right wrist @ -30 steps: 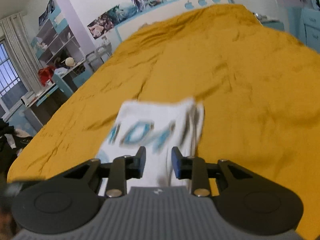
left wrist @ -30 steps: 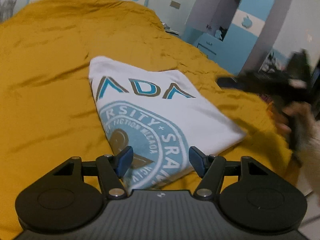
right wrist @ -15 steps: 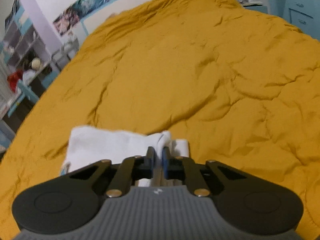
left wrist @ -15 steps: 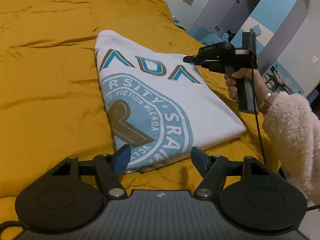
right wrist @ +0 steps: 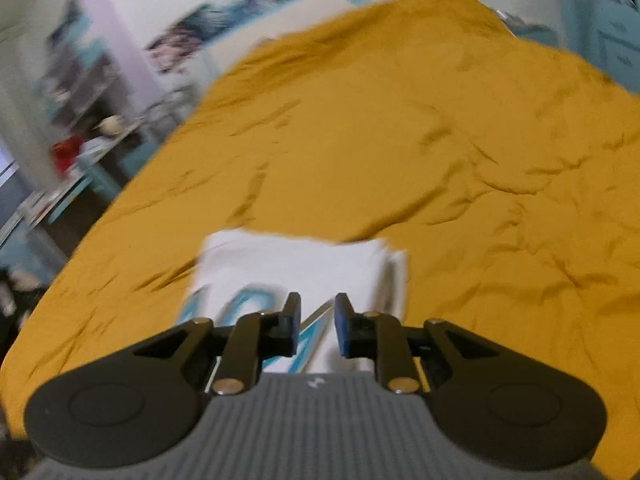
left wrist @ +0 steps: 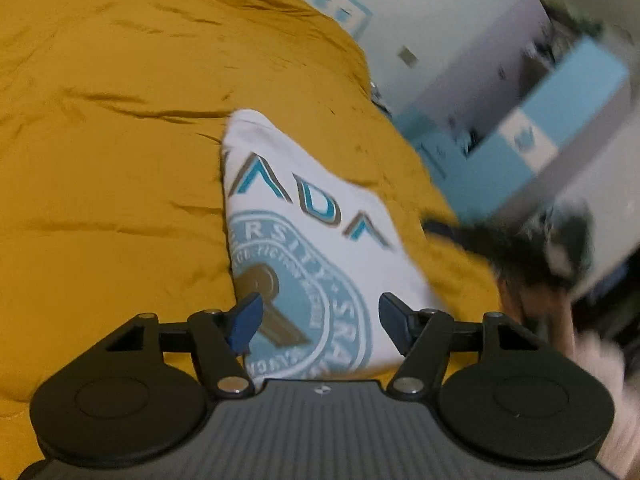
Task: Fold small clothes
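A folded white T-shirt [left wrist: 316, 236] with blue and brown print lies flat on the mustard bedspread [left wrist: 112, 168]. My left gripper [left wrist: 320, 318] is open and empty, hovering over the shirt's near edge. In the left wrist view the right gripper [left wrist: 520, 248] shows as a dark blur beside the shirt's right edge. In the right wrist view the shirt [right wrist: 288, 264] lies just past my right gripper [right wrist: 318, 322], whose jaws stand a little apart with nothing between them. Both views are motion-blurred.
The bedspread [right wrist: 420, 140] fills most of both views. A blue and white wardrobe [left wrist: 560, 100] stands to the right of the bed. A cluttered desk and shelves [right wrist: 80, 128] stand to its left. The bed's near edge is under the grippers.
My right gripper was shut at the shirt's edge half a second ago; now its jaws have parted and it has pulled back. The left gripper stays open and has shifted slightly over the shirt.
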